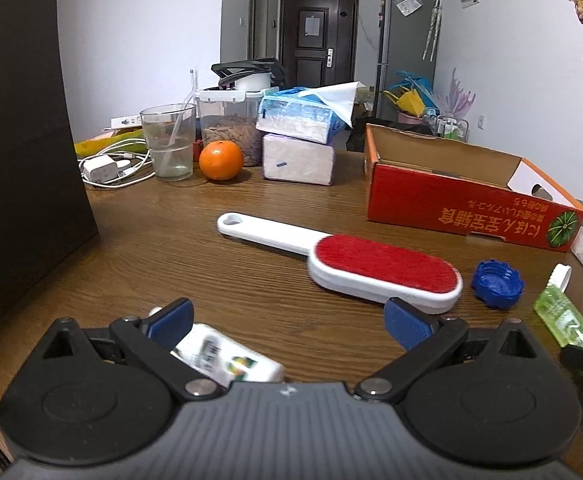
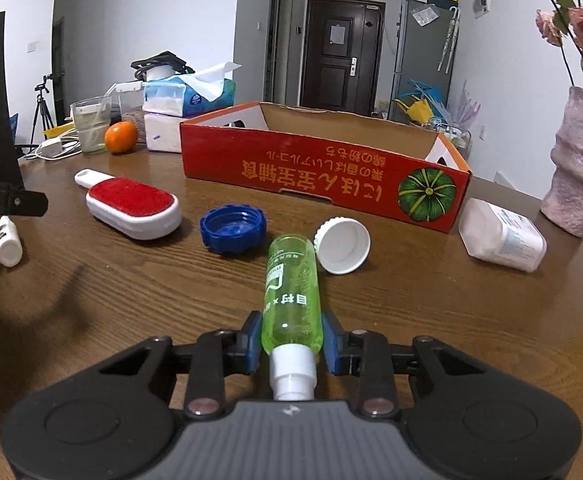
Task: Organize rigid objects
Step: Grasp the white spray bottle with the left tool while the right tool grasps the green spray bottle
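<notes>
Ribbed blue pads of the right gripper (image 2: 291, 344) are pressed on a clear green bottle (image 2: 291, 284), round and smooth, lying on the wood-grain table (image 2: 411, 340). The left gripper (image 1: 287, 320) stands wide open over a small white tube (image 1: 227, 360), not pressing it. Beyond lie a ridged blue cap (image 2: 233, 232), a white cap (image 2: 343, 244), a red-faced brush (image 2: 133, 206) and a red cardboard box (image 2: 323, 176).

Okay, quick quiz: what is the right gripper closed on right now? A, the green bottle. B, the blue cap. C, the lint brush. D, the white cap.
A: the right gripper has its blue pads pressed on either side of the green bottle, while both caps and the brush lie loose on the table.
</notes>
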`<state>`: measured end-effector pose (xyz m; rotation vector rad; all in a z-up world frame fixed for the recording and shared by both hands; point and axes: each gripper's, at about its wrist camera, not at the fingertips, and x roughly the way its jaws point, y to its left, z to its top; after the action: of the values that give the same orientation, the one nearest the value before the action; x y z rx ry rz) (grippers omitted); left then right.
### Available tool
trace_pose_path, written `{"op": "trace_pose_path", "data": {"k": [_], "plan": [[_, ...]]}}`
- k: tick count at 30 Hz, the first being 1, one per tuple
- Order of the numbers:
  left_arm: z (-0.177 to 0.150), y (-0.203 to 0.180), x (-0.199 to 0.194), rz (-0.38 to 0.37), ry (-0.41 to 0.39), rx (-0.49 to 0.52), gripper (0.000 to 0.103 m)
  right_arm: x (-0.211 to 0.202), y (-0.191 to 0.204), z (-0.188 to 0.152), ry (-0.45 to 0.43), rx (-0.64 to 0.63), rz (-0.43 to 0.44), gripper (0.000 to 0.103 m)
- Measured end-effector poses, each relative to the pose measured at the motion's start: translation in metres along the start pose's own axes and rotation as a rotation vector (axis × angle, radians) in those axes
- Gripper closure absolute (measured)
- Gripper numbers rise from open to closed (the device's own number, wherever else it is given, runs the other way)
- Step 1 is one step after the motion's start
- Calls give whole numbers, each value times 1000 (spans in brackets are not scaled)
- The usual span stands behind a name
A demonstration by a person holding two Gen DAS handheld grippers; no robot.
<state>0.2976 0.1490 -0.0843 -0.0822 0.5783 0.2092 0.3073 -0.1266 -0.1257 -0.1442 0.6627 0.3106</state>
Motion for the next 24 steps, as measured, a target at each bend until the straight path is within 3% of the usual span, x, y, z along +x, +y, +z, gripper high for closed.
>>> {"op": "trace_pose_path", "data": {"k": [12,24], "plan": [[-6,51,8,-49,-4,105,0,-19,9,-13,4,31,-50,73],[-14,79,10,-212,3,193,0,-27,19,-19,15,97,-128,72]]}}
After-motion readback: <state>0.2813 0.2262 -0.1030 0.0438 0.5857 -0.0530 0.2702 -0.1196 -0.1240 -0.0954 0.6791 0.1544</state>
